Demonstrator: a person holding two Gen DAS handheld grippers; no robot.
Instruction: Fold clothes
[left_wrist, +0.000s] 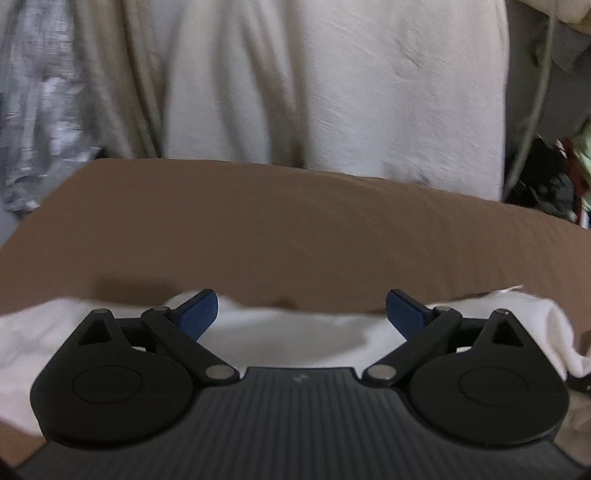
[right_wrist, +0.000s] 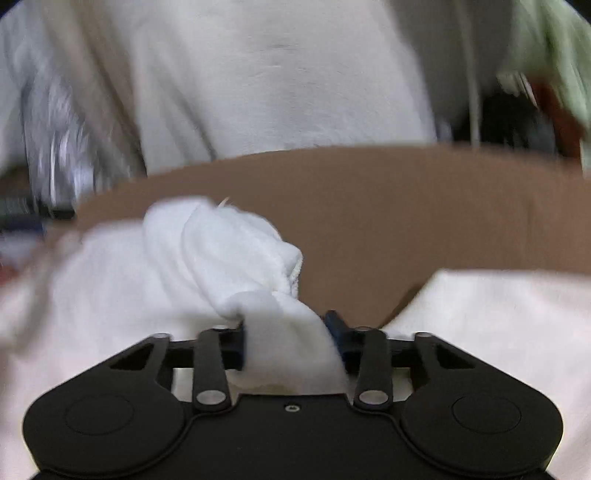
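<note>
Both wrist views low and close over the brown bench (left_wrist: 295, 229), facing its far edge; shared: that edge, the white garment (right_wrist: 207, 251), pale hanging cloth (left_wrist: 332, 81) beyond.

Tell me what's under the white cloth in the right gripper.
The white cloth, bunched in the right gripper, lies over a brown surface. Anything beneath the cloth itself is covered.

The left gripper (left_wrist: 301, 314) sits at the bottom centre of its frame with its blue-padded fingers (left_wrist: 199, 314) spread wide, nothing between them. The right gripper (right_wrist: 291, 332), low in its frame, has its fingers drawn in, clamping a bunch of white cloth (right_wrist: 288, 343).
</note>
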